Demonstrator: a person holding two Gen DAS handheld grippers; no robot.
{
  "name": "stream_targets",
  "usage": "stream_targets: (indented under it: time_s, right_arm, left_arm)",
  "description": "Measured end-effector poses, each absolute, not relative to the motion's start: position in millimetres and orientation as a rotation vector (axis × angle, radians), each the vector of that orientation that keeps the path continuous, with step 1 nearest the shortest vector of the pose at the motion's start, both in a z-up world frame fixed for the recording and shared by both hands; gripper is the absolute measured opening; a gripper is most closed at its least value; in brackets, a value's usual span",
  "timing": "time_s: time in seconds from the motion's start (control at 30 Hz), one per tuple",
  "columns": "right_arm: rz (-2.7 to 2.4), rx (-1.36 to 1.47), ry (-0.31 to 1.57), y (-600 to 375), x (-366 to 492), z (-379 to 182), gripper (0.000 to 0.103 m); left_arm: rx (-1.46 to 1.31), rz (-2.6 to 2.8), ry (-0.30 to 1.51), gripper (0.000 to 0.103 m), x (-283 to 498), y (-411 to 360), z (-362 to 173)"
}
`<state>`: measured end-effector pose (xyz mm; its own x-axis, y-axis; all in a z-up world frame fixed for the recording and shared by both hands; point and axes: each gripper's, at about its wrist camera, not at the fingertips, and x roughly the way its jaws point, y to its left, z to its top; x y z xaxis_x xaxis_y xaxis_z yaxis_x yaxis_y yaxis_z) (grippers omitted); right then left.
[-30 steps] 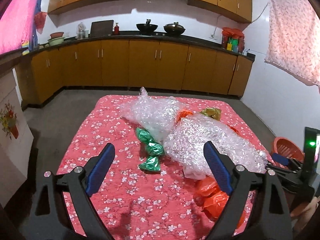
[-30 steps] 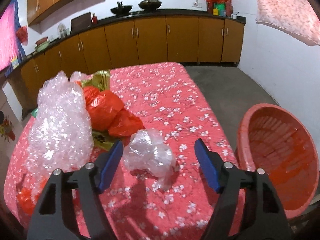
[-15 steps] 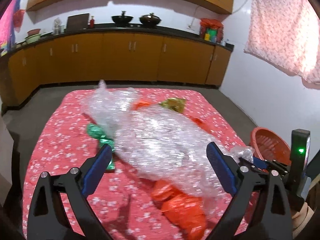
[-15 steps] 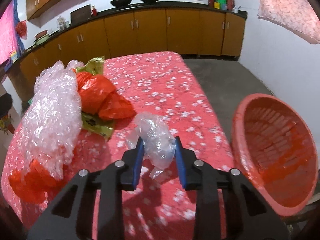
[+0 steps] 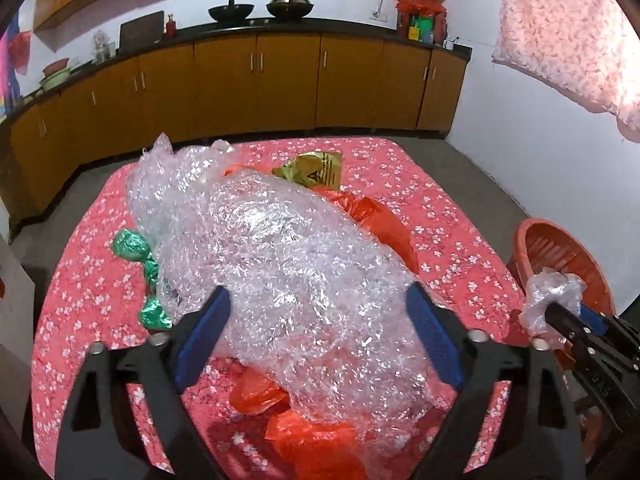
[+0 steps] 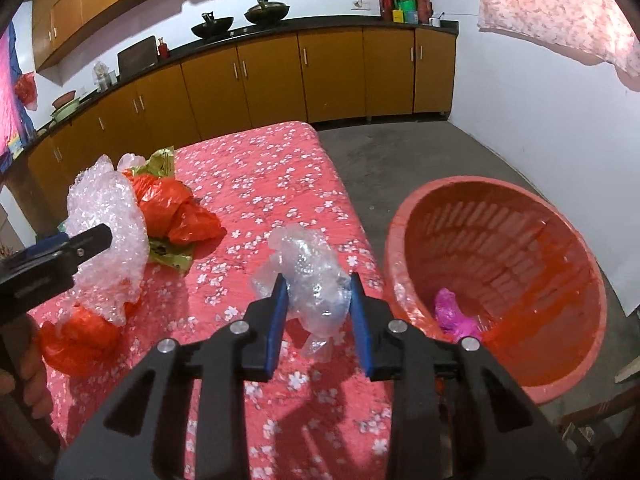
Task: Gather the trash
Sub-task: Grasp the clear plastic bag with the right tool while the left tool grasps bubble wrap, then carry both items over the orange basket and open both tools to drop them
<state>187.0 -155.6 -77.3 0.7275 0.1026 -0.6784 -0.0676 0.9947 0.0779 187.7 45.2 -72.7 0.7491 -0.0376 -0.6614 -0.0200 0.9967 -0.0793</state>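
Note:
My right gripper (image 6: 318, 312) is shut on a crumpled clear plastic wad (image 6: 310, 276), held above the table's right edge beside the red basket (image 6: 500, 280); it also shows in the left wrist view (image 5: 550, 298). My left gripper (image 5: 318, 336) is open, its jaws on either side of a large bubble wrap sheet (image 5: 288, 264) on the red flowered table (image 5: 432, 208). Red plastic bags (image 5: 376, 224), a green foil wrapper (image 5: 138, 252) and a gold packet (image 5: 312, 170) lie around the wrap.
The basket (image 5: 560, 256) stands on the floor right of the table and holds a pink piece (image 6: 452, 312). Orange kitchen cabinets (image 5: 256, 80) run along the back wall. A pink cloth (image 5: 568, 32) hangs at the right.
My right gripper closed on the clear plastic wad and lifted it toward the basket. My left gripper moved forward over the bubble wrap.

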Motion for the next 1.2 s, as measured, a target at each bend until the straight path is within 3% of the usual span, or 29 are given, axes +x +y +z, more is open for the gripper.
stream_targets:
  time_s: [0.2,0.33,0.53,1.2]
  right_arm:
    - [0.096,0.071,0.751,-157.3,183.9,-75.9,0.03]
    - [0.103,0.066,0.746,-154.9,181.8,-74.0,0.03]
    - [0.118,0.066,0.726,-149.9,177.6,-65.9,0.03]
    - [0.139,0.079,0.65,-146.6,159.2,-35.9,0.03]
  left_arm:
    - [-0.084,-0.034,0.742,0.041,186.0,45.7,-74.5]
    - [-0.095,-0.041,0.719,0.026,179.5,50.5,-68.6]
    - [-0.11,-0.037,0.663,0.022,166.8,60.7,-52.0]
    - [-0.106,-0.06,0.547,0.022,142.0,60.1,-7.5]
